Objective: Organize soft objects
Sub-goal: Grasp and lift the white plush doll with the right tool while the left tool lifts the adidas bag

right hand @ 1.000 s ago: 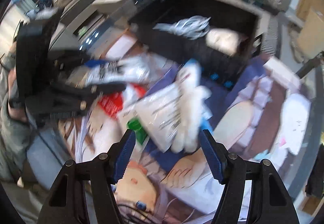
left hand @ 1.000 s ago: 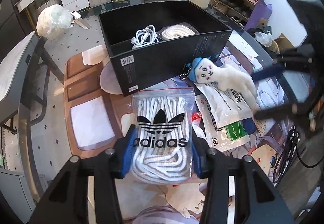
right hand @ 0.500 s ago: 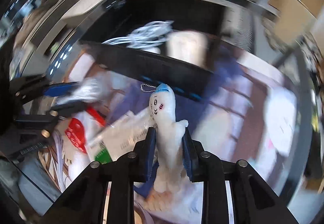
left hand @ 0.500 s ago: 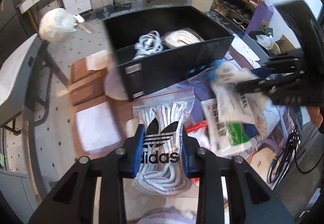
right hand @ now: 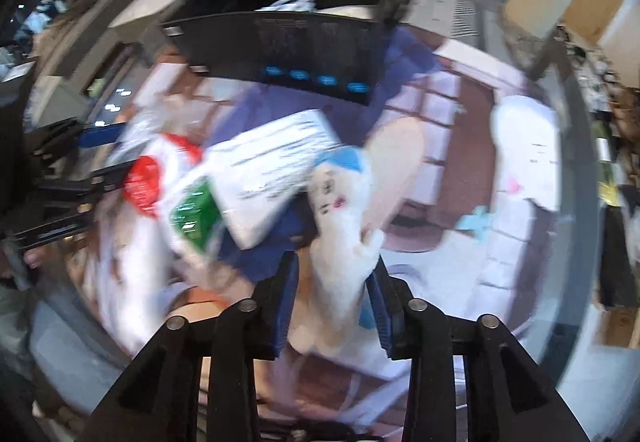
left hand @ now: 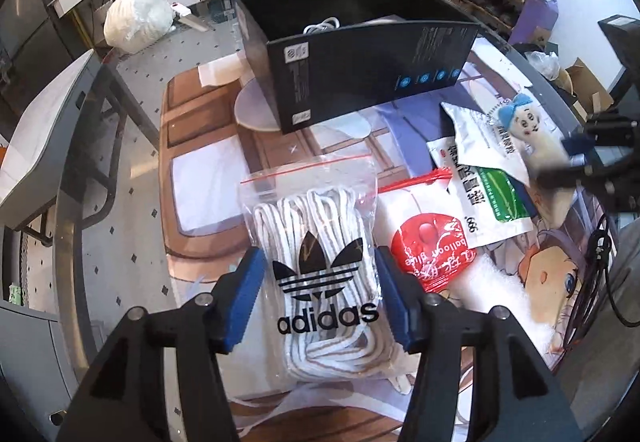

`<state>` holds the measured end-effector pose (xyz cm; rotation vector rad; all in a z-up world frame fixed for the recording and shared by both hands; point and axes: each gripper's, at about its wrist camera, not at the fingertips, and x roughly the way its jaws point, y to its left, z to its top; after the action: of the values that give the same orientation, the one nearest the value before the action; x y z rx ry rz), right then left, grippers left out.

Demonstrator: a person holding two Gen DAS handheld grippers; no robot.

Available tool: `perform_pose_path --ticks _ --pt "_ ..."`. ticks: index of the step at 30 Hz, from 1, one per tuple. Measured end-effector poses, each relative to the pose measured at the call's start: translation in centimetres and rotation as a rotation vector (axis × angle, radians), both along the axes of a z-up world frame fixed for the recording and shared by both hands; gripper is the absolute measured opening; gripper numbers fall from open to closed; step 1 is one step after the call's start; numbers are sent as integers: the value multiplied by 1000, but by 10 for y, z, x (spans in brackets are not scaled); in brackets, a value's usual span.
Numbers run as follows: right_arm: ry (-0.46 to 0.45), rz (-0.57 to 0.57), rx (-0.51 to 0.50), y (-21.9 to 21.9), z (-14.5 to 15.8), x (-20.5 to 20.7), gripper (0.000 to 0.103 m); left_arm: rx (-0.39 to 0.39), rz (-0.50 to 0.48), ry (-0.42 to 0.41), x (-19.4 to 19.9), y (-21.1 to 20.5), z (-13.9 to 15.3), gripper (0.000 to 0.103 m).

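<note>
blue pads of the left tongs [left hand: 316, 298] stand either side of a clear zip bag of white laces [left hand: 320, 278] printed with a black adidas mark. the bag lies flat on the surface [left hand: 200, 170], which is covered by a printed cartoon mat. the jaws have just been opening, and the pads sit beside the edges of the bag without squeezing it, so these tongs are released with the bag between them.

the right tongs [right hand: 332, 302] have a white plush toy [right hand: 340, 238] with a blue cap and a small drawn face between their pads. their jaws have just been opening too; this view is blurred, the toy touches the pad on the right and a narrow gap shows at the other, so i cannot tell whether they grip it. in the left view the same toy [left hand: 536, 146] lies slanted across the mat with the other tool's dark fingers over its lower body.

beside the toy lie flat packets: a white pouch with a green patch [left hand: 488, 194], a silver-white sachet [left hand: 480, 130] partly over it, and a red balloon-glue packet [left hand: 432, 242] just beside the lace bag.

behind them stands an open black box [left hand: 360, 82], with white cable [left hand: 320, 27] showing over its rim.
</note>
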<state>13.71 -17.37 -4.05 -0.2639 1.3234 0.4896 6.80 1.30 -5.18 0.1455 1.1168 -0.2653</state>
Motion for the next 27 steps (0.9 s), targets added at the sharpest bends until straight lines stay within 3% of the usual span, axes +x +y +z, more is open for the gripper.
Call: perform_pose_path --ticks 2,6,10,12,21,24,27 --pt "33 26 43 8 -1 -2 37 -6 -6 -12 -1 -2 2 56" --pt "-36 7 -36 15 -1 -2 39 -61 -43 -17 -3 -14 3 56" --pt "-51 -26 -73 15 -6 8 43 -14 -40 -25 -2 -19 0 59" --pt "-64 -34 -101 16 -11 10 44 -30 -18 -13 0 -15 -1 59" --pt "-71 -124 -33 -5 -8 24 45 -19 36 -17 6 -6 -1 60" --pt "-75 -147 -17 -10 -7 28 54 -16 31 -18 8 -9 -1 61" --pt "-64 -142 -37 -6 -13 33 54 -2 30 -16 9 -11 -3 62"
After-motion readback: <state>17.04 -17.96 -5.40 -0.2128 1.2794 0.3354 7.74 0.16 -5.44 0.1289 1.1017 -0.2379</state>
